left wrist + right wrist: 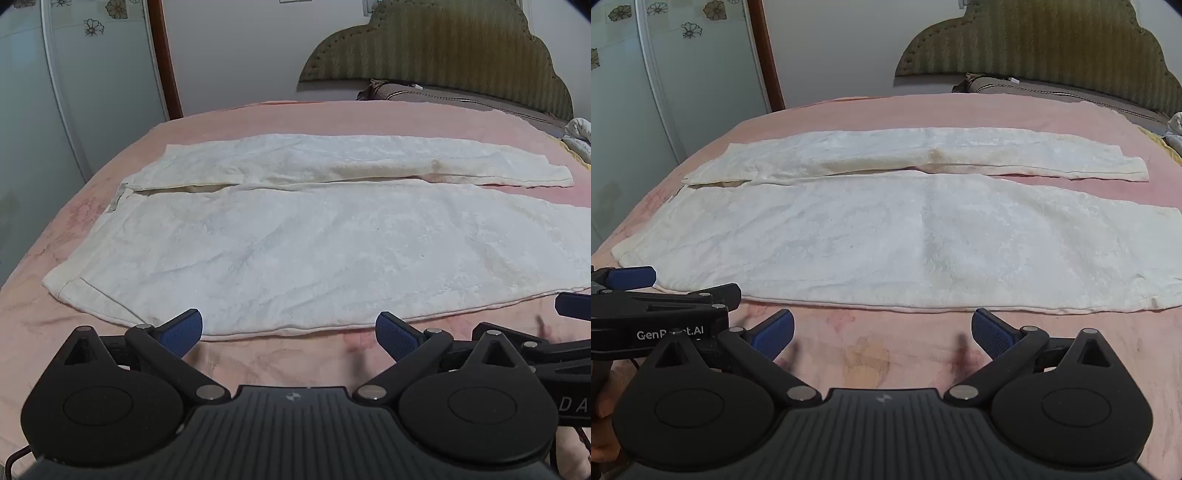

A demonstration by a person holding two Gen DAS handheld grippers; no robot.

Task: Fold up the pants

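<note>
A pair of cream-white textured fabric pants (295,236) lies spread flat across a bed covered with a pink blanket (280,369), the waistband toward the left and the two legs running side by side to the right, the nearer leg broad and close to the cameras, the farther leg narrower behind it; a thin strip of pink shows between the legs at the right end; the left tool (289,332), black with blue ribbed pads, sits low over the bare blanket just short of the near edge of the pants, its two fingers spread wide and gripping nothing; the right tool (882,332), of the same make, hovers beside it over the blanket near that same edge, likewise spread wide with nothing between its pads; in the right wrist view the left tool appears at the left margin, close to the waistband corner; beyond the bed stand an olive-green padded scalloped headboard (443,48), a brown striped pillow (443,94), and a pale wardrobe door with flower decals (683,55).
</note>
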